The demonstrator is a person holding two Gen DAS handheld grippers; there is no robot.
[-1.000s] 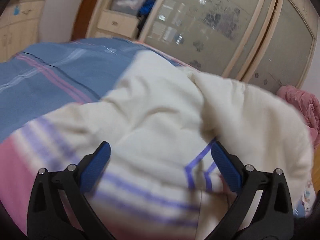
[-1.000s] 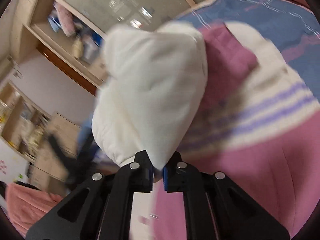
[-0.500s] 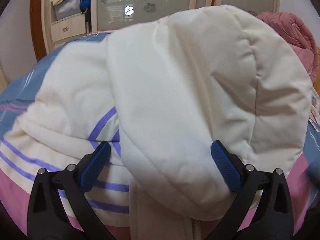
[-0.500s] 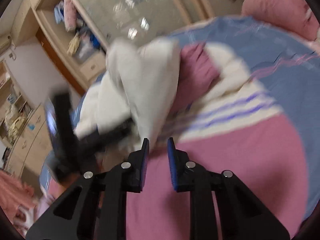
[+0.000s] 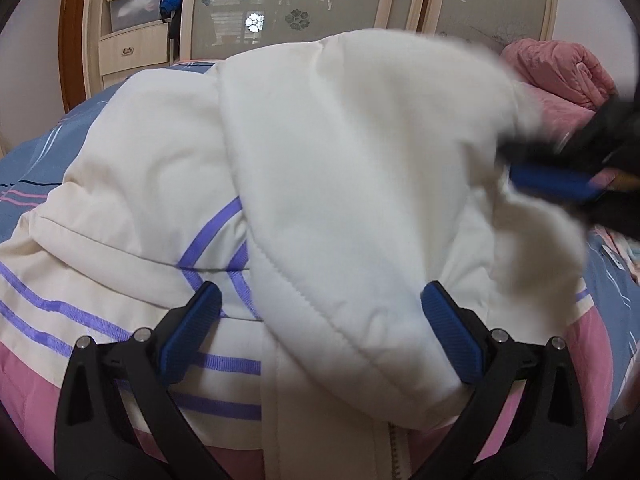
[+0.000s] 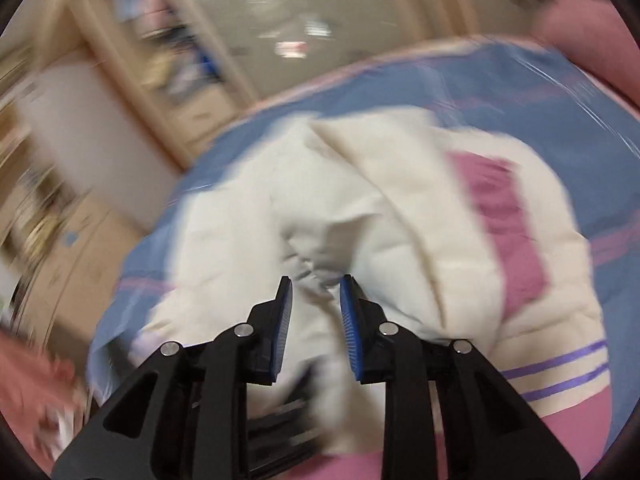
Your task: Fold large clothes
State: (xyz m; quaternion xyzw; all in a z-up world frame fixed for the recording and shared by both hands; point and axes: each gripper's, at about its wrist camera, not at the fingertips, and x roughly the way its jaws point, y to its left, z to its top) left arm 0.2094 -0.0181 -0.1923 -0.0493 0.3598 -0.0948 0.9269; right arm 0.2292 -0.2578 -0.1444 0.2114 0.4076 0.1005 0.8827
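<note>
The jacket (image 5: pixel 168 184), cream and pink with purple stripes, lies spread on the bed (image 5: pixel 36 160), its zip line running near to far under the left claw (image 5: pixel 320 336). A cream sleeve (image 5: pixel 360 184) is folded across the chest, its long axis slanting from the far right down to the near middle.

The left claw hangs over the near end of that sleeve with its pads wide apart, one on each side of the cuff end; they do not seem to press it, so nothing is gripped there.

The right claw (image 6: pixel 316 316) is opening. In its own blurred view, crumpled cream cloth lies just beyond the tips and the pads no longer pinch it. From the left view it (image 5: pixel 560 180) sits at the far right end of the sleeve, close to the cloth.

So the sleeve's two ends split between the hands: the left is nearer the near end, the right nearer the shoulder end. My guess is the sleeve fold is being let go, and the next fold, likely of the body, would run across the zip line.
</note>
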